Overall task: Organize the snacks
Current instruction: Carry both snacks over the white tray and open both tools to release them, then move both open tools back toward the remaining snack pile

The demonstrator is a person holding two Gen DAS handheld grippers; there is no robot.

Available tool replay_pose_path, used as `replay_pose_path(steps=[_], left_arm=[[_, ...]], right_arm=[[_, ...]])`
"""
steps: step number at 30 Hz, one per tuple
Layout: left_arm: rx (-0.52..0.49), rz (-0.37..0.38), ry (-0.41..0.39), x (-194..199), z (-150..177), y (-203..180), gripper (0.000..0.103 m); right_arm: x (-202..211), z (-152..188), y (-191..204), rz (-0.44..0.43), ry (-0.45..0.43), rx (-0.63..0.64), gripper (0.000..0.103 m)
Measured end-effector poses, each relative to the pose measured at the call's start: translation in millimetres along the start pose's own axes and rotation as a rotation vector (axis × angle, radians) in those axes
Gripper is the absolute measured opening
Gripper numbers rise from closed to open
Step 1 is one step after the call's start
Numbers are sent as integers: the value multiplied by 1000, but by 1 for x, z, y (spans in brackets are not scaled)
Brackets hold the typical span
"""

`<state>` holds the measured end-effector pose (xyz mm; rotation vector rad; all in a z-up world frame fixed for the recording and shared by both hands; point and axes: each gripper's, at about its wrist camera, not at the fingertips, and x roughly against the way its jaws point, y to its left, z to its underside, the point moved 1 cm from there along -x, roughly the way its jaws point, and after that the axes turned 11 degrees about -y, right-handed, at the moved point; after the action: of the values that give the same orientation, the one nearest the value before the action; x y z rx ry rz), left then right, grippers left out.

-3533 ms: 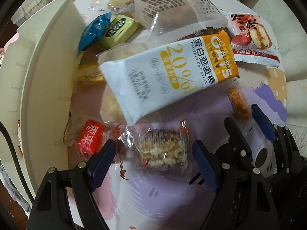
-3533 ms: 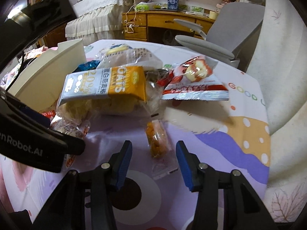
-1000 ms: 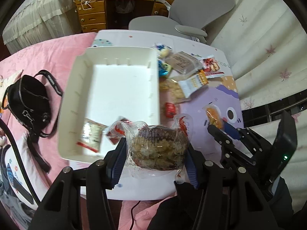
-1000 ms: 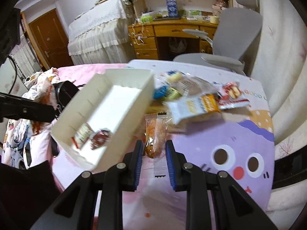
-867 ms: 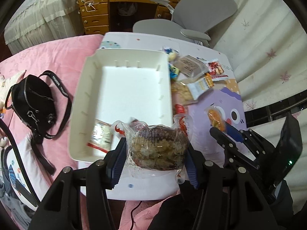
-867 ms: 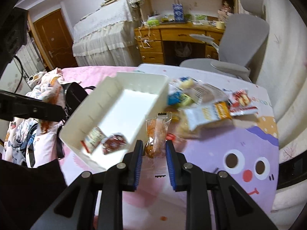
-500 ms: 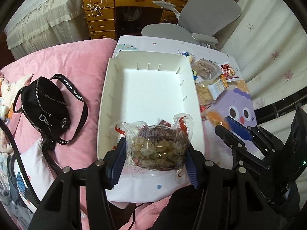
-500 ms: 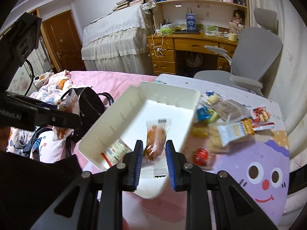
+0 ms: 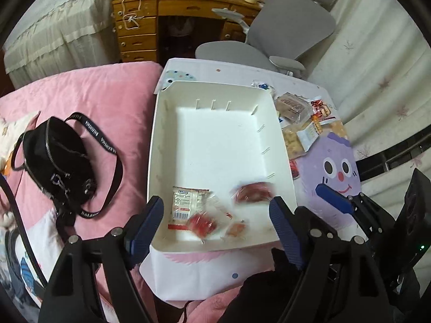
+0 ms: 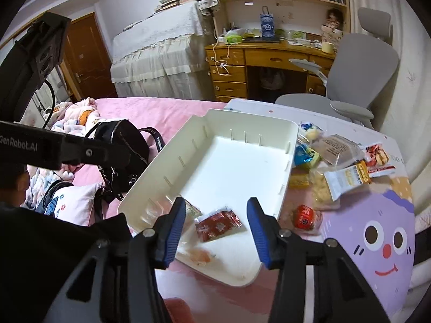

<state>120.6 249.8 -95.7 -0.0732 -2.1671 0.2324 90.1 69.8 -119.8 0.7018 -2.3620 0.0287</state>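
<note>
snack packets lie at the near end of the white tray (image 9: pixel 161 145), which sits on the counter (image 10: pixel 377 207) with its patterned cloth. in the left wrist view a white packet with a barcode label (image 9: pixel 186 202) rests near the tray's near-left corner, touching a clear wrapper with a red blurred snack (image 9: pixel 202 222); just beside that lies a small orange-toned packet (image 9: pixel 235 228), and a dark red packet (image 9: pixel 254 191) sits by the tray's right wall. several of these are blurred, so their printing cannot be read. the far part of the tray floor is bare white.

the left tool (image 9: pixel 215 215) hangs above the tray's near end with its blue-padded fingers spread wide and nothing between them. the right tool (image 10: pixel 215 226) is likewise spread apart and holds nothing, above the same end; between its fingers the dark red packet (image 10: pixel 218 224) shows.

more snacks lie on the counter to the right of the tray: a red round-wrapped candy (image 10: pixel 304 216) near the tray's wall, a white and orange oat bar (image 10: pixel 347 177), a clear pack of brown cake (image 10: pixel 338 145), a red and white packet (image 10: pixel 377 158), a blue wrapper (image 10: pixel 300 152) and a yellow bar (image 10: pixel 299 180) just beside the tray.

a black bag (image 9: pixel 56 158) lies on the pink bed (image 9: pixel 107 97) left of the tray. a grey chair (image 10: pixel 358 80) stands beyond the counter.
</note>
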Motion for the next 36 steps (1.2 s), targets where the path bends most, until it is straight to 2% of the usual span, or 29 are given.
replay_pose_path(steps=[11, 20, 28, 36], left_arm=[[-40, 89, 63, -34, 9, -39, 79], [-105, 131, 62, -45, 12, -99, 79], [-121, 104, 66, -52, 18, -165, 79], [-52, 40, 57, -62, 29, -224, 79]], right_arm=[[13, 27, -29, 100, 103, -99, 48], [43, 47, -76, 175, 108, -179, 48], [73, 57, -143, 177, 95, -215, 48], [89, 63, -219, 118, 126, -228, 49]])
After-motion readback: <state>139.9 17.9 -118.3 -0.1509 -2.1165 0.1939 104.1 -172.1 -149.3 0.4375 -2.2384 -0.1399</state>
